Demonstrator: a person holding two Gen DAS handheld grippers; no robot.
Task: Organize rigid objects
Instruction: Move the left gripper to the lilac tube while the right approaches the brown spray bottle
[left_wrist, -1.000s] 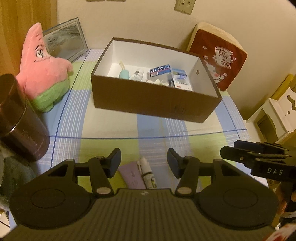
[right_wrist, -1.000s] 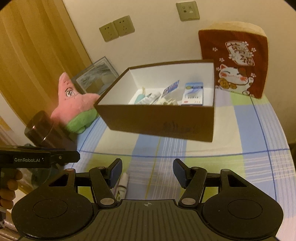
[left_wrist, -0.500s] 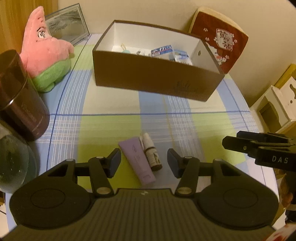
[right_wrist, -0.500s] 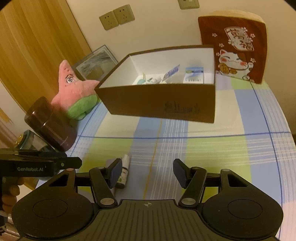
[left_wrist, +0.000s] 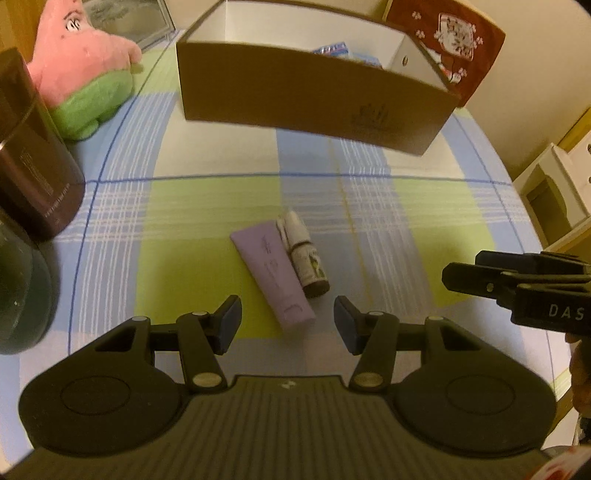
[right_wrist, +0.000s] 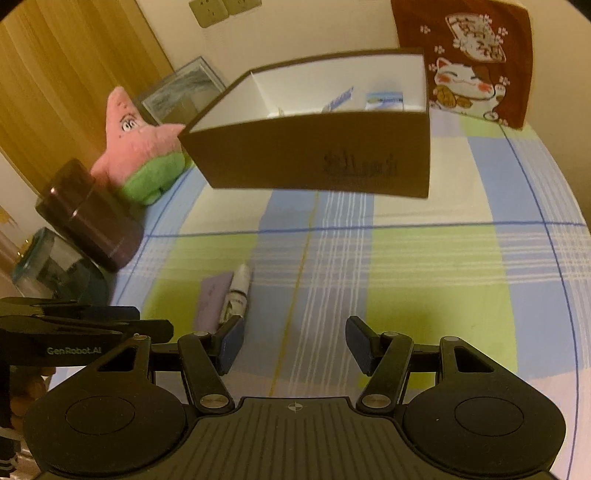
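Tube and bottle left on the cloth: lilac squeeze tube (left_wrist: 275, 275) and small dropper bottle (left_wrist: 306, 254) lie side by side, touching along their length, on the green patch of the checked tablecloth (left_wrist: 207, 206). Left gripper (left_wrist: 287, 324) hangs just above the tube's crimped end, jaws apart at a middling width, nothing between the pads. Right gripper (right_wrist: 292, 344) also open and empty, over bare cloth just to the right of the pair. Brown cardboard box (left_wrist: 314, 99), open top, stands well apart at the far side with several small packs already inside; judged destination.

Risks, as I judge them: the two items touch, so closing on the tube may catch or roll the bottle; the bottle is round and could roll off across the cloth. Soft tube may squash or slip if gripped near the flat end. Two grippers sit near each other, the right one (left_wrist: 517, 291) showing at the right edge of the left view, so a clash is possible if both go for the same pair. Box wall is tall, so a low carry could hit its front.

Around: dark brown cylindrical canister (left_wrist: 33, 158) and dark glass jar (left_wrist: 18, 295) at left, pink starfish plush (left_wrist: 85, 62), framed picture (right_wrist: 184, 92), red lucky-cat cushion (right_wrist: 469, 62). None block the path to the box.
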